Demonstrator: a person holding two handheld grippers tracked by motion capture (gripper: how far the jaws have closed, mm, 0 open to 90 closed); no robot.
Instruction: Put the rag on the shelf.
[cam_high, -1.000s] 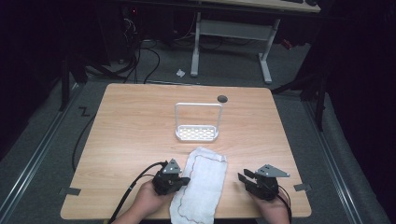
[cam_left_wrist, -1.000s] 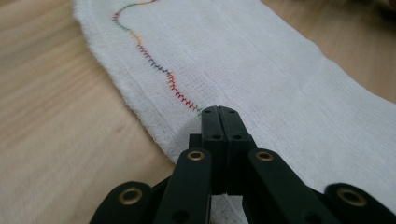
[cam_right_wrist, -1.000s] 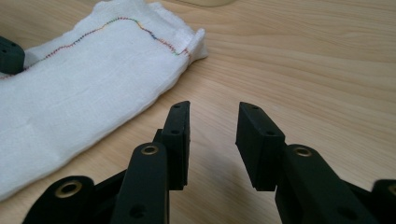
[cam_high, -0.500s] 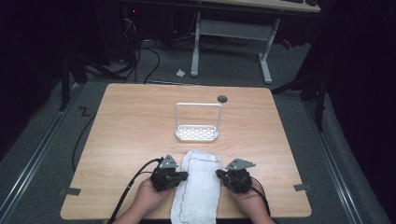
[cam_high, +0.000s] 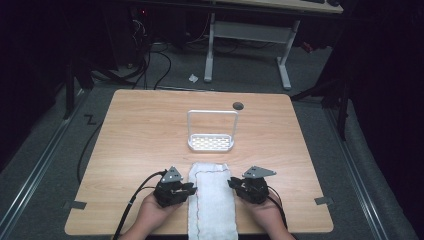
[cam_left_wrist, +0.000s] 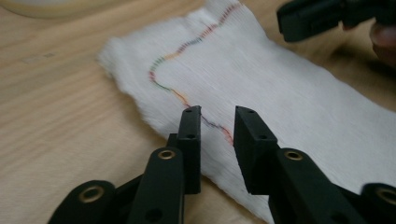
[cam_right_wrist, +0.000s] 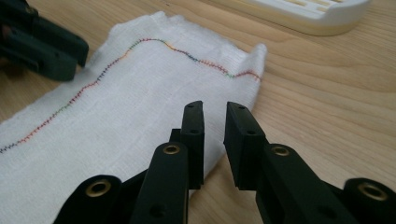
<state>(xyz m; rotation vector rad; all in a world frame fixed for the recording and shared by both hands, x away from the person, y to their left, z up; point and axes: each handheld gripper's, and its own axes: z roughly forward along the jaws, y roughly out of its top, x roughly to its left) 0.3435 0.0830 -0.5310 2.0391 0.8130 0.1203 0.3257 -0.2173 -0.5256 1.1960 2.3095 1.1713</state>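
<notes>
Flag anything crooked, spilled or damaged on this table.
Nothing is spilled or broken. The white cloth with rainbow stitching hangs slightly over the wooden table's near edge, its far edge ragged. The white rack stands upright.

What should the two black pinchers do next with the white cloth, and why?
Probably close each one on the cloth's nearest edge. The left gripper and right gripper both sit open at opposite long edges of the white cloth, jaws over the fabric, holding nothing yet.
</notes>
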